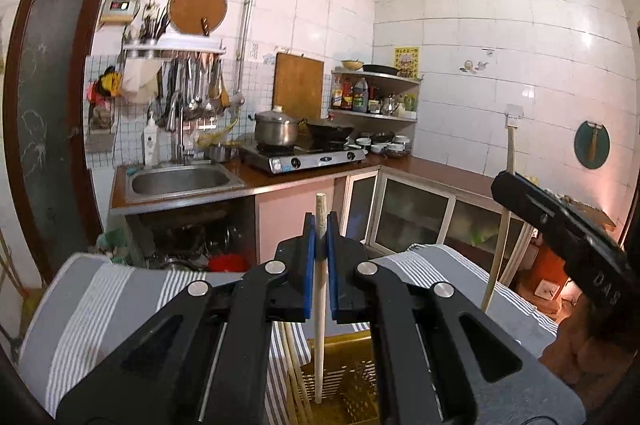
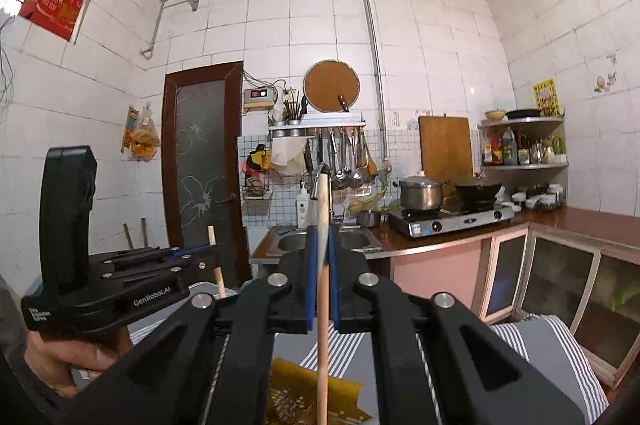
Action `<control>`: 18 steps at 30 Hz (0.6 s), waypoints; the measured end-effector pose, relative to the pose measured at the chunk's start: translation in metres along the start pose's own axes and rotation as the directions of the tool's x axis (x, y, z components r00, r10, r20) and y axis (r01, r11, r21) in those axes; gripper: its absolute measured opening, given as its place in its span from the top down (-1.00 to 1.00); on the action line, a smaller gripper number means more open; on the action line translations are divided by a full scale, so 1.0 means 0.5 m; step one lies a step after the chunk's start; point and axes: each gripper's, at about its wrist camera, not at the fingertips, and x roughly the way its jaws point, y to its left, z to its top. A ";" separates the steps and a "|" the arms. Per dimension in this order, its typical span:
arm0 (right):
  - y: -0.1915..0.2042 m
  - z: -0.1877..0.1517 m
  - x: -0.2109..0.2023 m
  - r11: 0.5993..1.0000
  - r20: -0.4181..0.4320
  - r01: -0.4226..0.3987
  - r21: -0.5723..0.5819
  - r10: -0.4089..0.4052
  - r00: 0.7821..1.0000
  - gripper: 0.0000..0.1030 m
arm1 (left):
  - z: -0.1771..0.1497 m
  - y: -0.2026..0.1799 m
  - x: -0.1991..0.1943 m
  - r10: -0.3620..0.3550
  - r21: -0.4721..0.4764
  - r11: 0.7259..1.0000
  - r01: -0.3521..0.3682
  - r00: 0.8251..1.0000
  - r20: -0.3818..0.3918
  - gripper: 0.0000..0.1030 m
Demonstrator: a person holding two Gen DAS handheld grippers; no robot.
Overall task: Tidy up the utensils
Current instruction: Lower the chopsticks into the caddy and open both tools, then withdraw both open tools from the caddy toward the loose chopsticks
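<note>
Left tool (image 1: 319,225) clamps a pale chopstick (image 1: 319,305) upright, lower end dipping into the yellow slotted basket (image 1: 344,377) right below its blue pads. Right tool (image 2: 323,245) pinches a second chopstick (image 2: 323,325) upright over the same basket (image 2: 316,397). Striped cloth (image 1: 92,305) covers the worktop under both.

Both grippers' fingers (image 1: 309,245) (image 2: 334,265) clamped, pointing upward
</note>
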 end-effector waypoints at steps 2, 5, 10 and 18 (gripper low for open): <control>0.005 -0.022 0.018 1.000 -0.019 0.011 -0.014 -0.011 1.000 0.89 | -0.011 0.008 0.012 0.000 -0.015 1.000 -0.001 1.000 -0.010 0.92; 0.014 -0.049 0.032 0.999 -0.042 0.027 -0.038 -0.029 0.999 0.89 | -0.030 0.013 0.023 0.010 -0.018 1.000 -0.011 1.000 -0.020 0.91; 0.006 -0.084 0.053 0.999 -0.138 0.031 -0.025 -0.035 0.990 0.87 | -0.058 0.041 0.033 0.046 -0.051 0.998 -0.049 0.998 -0.053 0.46; -0.072 -0.053 -0.065 0.991 -0.137 0.133 -0.032 -0.136 0.981 0.27 | -0.076 0.087 -0.056 0.113 -0.044 0.992 -0.116 0.991 -0.066 0.29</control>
